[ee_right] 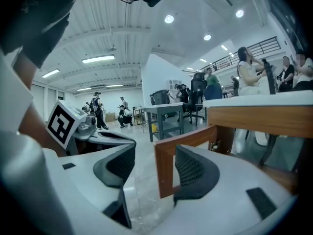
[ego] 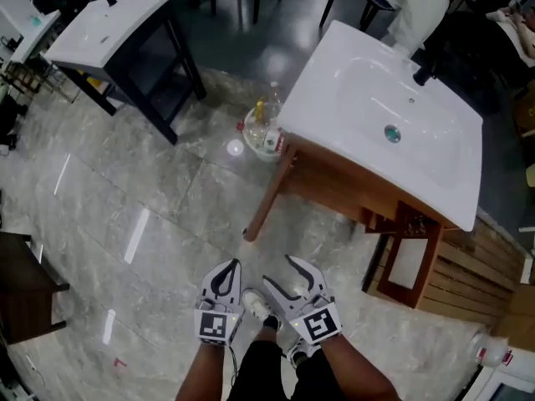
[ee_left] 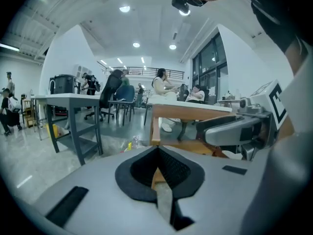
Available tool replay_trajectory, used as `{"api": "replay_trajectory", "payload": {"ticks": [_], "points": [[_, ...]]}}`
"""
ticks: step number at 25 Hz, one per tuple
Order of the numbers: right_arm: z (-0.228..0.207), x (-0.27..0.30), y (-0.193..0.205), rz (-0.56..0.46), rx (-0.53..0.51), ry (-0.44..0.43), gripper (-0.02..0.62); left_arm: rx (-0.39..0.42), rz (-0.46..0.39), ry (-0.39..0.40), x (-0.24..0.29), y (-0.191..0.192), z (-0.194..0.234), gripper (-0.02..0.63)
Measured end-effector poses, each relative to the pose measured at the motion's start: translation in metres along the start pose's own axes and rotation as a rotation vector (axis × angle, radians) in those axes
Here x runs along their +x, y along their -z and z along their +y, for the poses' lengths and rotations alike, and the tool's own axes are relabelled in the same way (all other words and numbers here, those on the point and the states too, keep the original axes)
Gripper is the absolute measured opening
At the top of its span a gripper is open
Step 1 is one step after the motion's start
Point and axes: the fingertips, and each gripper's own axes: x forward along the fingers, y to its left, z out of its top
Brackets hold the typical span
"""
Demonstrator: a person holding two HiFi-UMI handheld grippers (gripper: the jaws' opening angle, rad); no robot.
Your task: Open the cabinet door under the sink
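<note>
My left gripper (ego: 227, 272) is closed on nothing and my right gripper (ego: 282, 274) stands open and empty, both low by my legs, well apart from the cabinet door (ego: 410, 261) under the sink (ego: 351, 53). I judge that door is already swung out, though I can't be sure. Bare floor (ego: 150, 199) lies between. Only a bucket (ego: 261, 136) crowds the wooden leg (ego: 269, 192).

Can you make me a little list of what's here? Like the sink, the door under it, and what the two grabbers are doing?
sink: white, on a wooden cabinet
cabinet door: wood frame, white panel, looks swung outward
left gripper: shut, holds nothing
right gripper: open, holds nothing
where the grippers are: side by side, not touching the cabinet
tub of bottles: on the floor by the cabinet's corner leg
second sink: white, on a dark stand
floor: shiny grey tiles
</note>
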Motion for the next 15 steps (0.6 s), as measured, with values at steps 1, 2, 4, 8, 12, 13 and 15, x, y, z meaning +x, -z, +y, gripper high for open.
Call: {"api": "replay_trajectory", "payload": {"ticks": [1, 2, 4, 8, 12, 13, 15], "points": [[-0.004, -0.017, -0.008, -0.009, -0.008, 0.019, 0.261, 0.005, -0.002, 0.009, -0.002, -0.011, -0.011, 0.021], [-0.008, -0.035, -0.015, -0.008, -0.018, 0.038, 0.224, 0.011, -0.001, 0.018, -0.006, -0.022, -0.023, 0.021], [-0.016, -0.075, -0.026, 0.003, -0.027, 0.082, 0.163, 0.022, -0.002, 0.034, -0.014, -0.042, -0.052, 0.021], [-0.039, -0.142, -0.062, -0.043, -0.03, 0.203, 0.052, 0.048, -0.032, 0.102, -0.016, -0.081, -0.106, 0.021], [-0.045, -0.214, -0.096, -0.074, -0.017, 0.27, 0.029, 0.054, -0.056, 0.191, -0.025, -0.12, -0.175, 0.021], [-0.045, -0.232, -0.102, -0.075, -0.013, 0.284, 0.028, 0.051, -0.061, 0.208, -0.029, -0.13, -0.191, 0.021], [-0.044, -0.267, -0.11, -0.073, -0.001, 0.316, 0.028, 0.058, -0.075, 0.237, -0.037, -0.15, -0.221, 0.021]]}}
